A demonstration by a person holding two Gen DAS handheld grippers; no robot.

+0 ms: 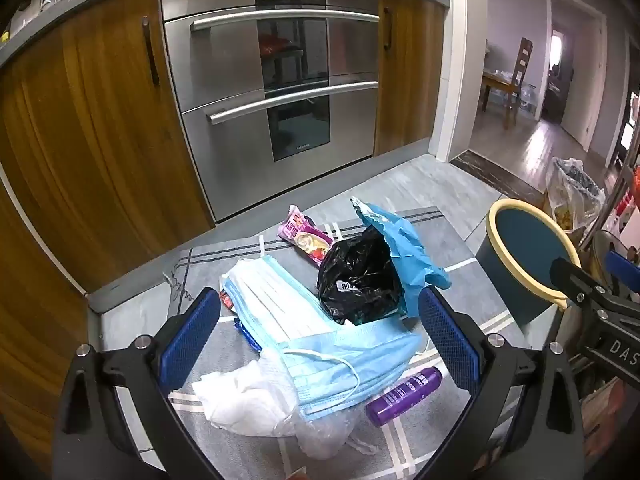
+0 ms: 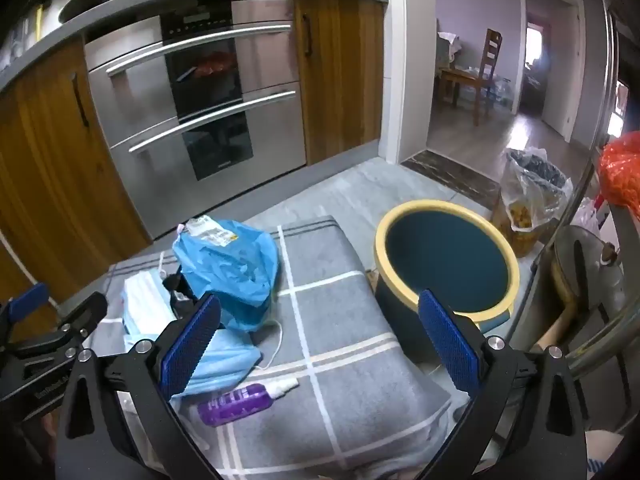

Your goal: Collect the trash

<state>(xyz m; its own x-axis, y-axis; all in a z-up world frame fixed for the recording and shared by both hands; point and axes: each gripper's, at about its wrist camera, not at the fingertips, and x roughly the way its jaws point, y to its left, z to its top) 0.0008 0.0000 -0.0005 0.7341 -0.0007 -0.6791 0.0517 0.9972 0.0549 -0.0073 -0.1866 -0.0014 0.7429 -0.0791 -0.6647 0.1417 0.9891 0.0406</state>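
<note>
Trash lies piled on a grey checked mat: a stack of blue face masks, a black plastic bag, a blue plastic bag, a pink snack wrapper, white crumpled plastic and a purple spray bottle. My left gripper hangs open above the masks, touching nothing. My right gripper is open over bare mat, between the blue bag and a dark bin with a yellow rim. The purple bottle lies near its left finger.
A steel oven and wooden cabinets stand behind the mat. To the right are a clear bag of rubbish, a metal rack and a doorway to a room with a chair.
</note>
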